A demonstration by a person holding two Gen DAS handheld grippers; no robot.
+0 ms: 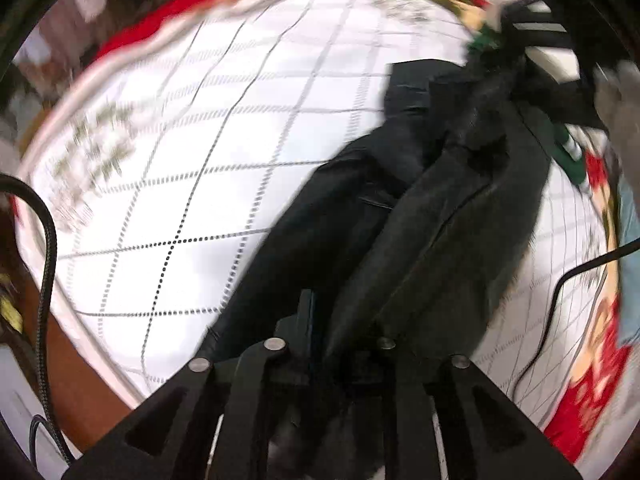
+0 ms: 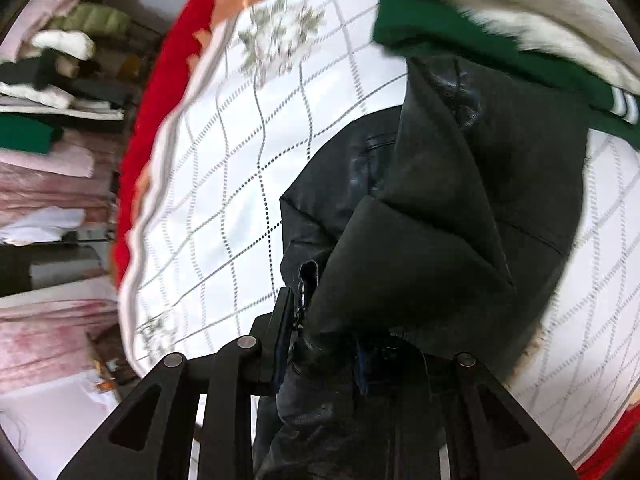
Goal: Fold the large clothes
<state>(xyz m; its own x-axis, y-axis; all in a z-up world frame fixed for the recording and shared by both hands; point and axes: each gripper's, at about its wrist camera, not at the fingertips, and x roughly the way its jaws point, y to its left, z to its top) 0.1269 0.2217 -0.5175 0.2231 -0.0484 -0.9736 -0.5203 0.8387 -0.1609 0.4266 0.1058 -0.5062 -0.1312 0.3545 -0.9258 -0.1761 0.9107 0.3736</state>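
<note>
Two grippers, one black jacket

Both point steeply down over a desk point(image 1: 168, 200) under a white cloth with dotted grid lines and a red floral border.

Left gripper point(image 1: 340, 344): jaws clamped on a fold of the black jacket point(image 1: 420, 220), which hangs from it toward the cloth.

Right gripper point(image 2: 340, 344): jaws clamped on bunched, shiny jacket point(image 2: 440, 220) fabric; the rest drapes below.

Green garment point(image 2: 460, 52) with white fleece lies at the desk's far edge, touching the jacket. Shelves of folded clothes point(image 2: 56, 80) stand beside the desk. Both views blurred.
</note>
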